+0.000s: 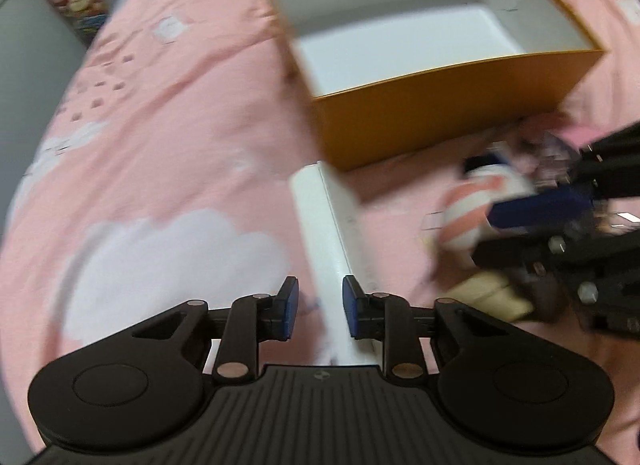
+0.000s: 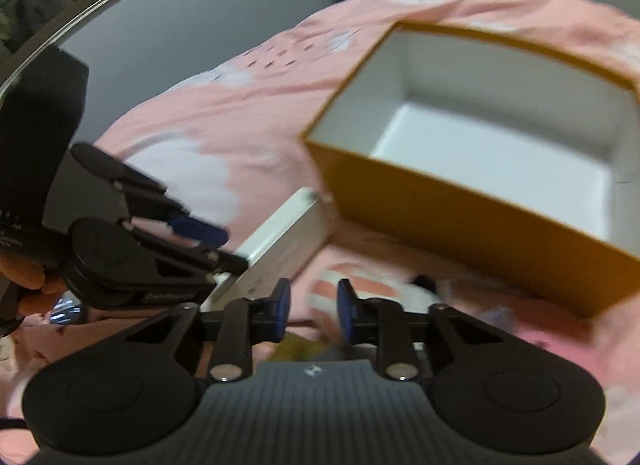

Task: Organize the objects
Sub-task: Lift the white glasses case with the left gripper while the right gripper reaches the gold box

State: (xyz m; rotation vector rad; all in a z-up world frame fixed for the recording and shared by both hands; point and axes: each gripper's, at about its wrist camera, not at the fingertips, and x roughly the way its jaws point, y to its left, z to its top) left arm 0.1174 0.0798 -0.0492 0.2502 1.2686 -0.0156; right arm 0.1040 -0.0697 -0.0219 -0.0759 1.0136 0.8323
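With our left gripper [image 1: 320,307] gaping astride the long white rectangular carton [image 1: 326,233] on the pink bedspread [image 1: 160,113] beside the empty orange cardboard box [image 1: 440,121], and our right gripper [image 2: 309,311] equally unclenched above a blurred pink-and-white striped soft toy [image 2: 360,289], we risk a glancing close skidding the carton into the box wall.

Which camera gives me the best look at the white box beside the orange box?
The left wrist view: the white box runs lengthwise between the left gripper fingers toward the orange box. The right wrist view shows it obliquely, its near end behind both grippers.

My left gripper [image 1: 320,307] and right gripper [image 2: 310,311] were matte black, with blue pads, silver screws and ribbed bases.
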